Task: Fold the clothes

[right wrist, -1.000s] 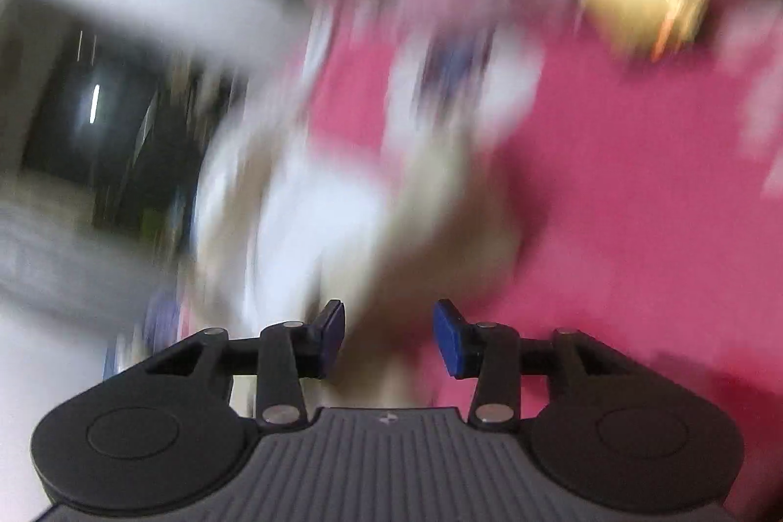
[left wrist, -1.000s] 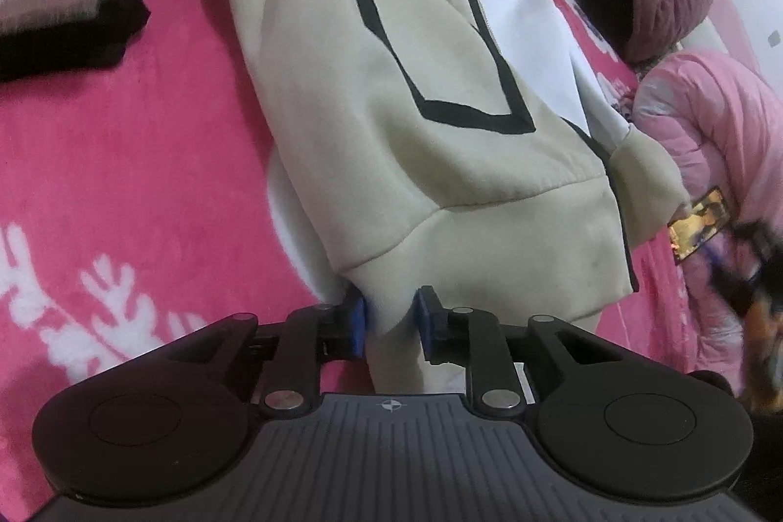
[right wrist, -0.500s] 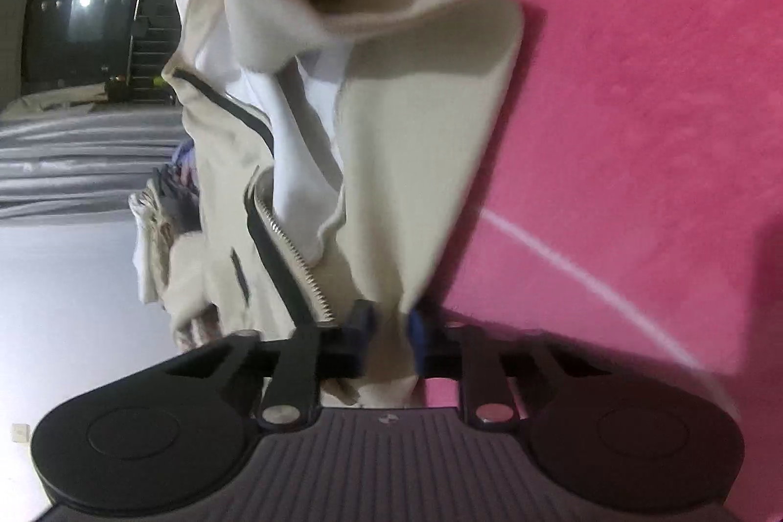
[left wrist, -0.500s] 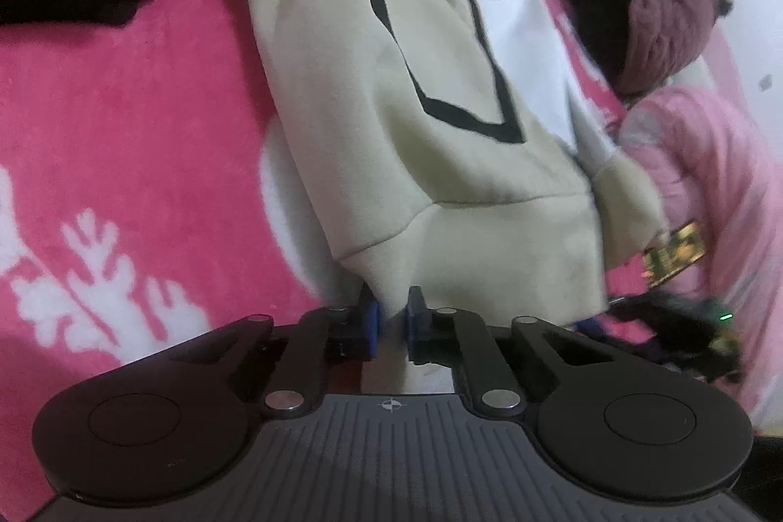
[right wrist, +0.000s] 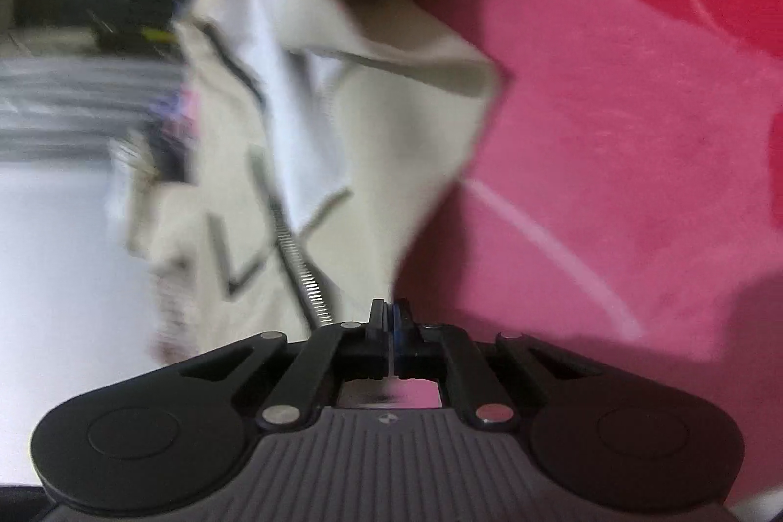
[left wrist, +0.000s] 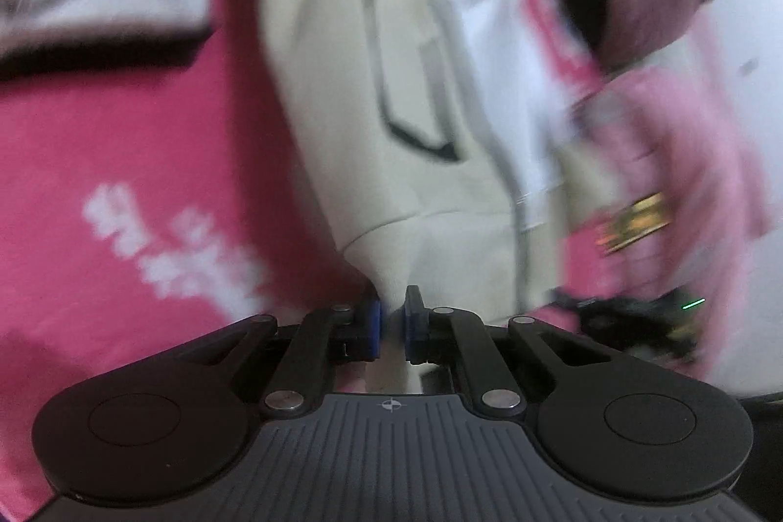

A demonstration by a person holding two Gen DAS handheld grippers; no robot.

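Now the left tongs pinch the cream hoodie hem; the right tongs have squeezed tight on its corner above the pink blanket.

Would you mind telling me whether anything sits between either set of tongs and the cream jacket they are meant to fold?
Nothing visible does. The left tongs are shut on the cream jacket at its bottom hem, and the right tongs are shut on a thin edge of it, over the pink blanket.

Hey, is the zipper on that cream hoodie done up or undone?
Undone. In the right wrist view the cream hoodie hangs open, its white lining showing, and the zipper teeth run loose along one edge only.
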